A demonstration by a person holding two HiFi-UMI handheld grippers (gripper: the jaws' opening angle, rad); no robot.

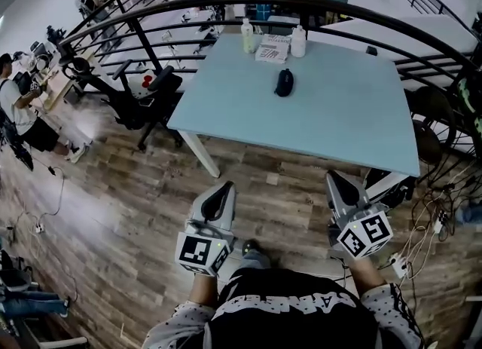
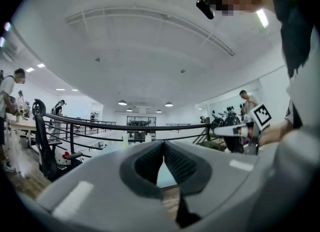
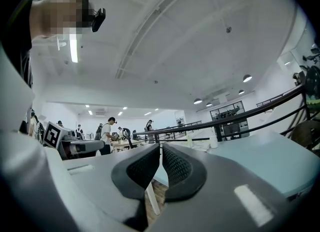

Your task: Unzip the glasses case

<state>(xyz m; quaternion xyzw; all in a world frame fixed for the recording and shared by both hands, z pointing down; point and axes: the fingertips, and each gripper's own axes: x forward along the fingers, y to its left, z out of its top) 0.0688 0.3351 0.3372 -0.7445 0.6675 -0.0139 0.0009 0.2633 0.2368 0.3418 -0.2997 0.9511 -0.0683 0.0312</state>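
The black glasses case [image 1: 284, 82] lies zipped on the light blue table [image 1: 316, 125], towards its far side. I stand back from the table's near edge. Both grippers are held low in front of me, pointing level at the table and well short of the case. The left gripper [image 1: 224, 188] has its jaws together with nothing between them, and its own view shows the dark pads [image 2: 150, 163] meeting at the tip. The right gripper [image 1: 333, 178] is likewise shut and empty, its pads [image 3: 175, 168] touching. The case cannot be made out in either gripper view.
Two white bottles [image 1: 248, 36] [image 1: 299, 41] and a flat printed packet [image 1: 272, 52] stand at the table's far edge. A curved black railing [image 1: 188, 4] runs behind the table. A black office chair [image 1: 143, 97] stands left of it, and cables [image 1: 433, 223] lie on the floor at right. People work at desks far left.
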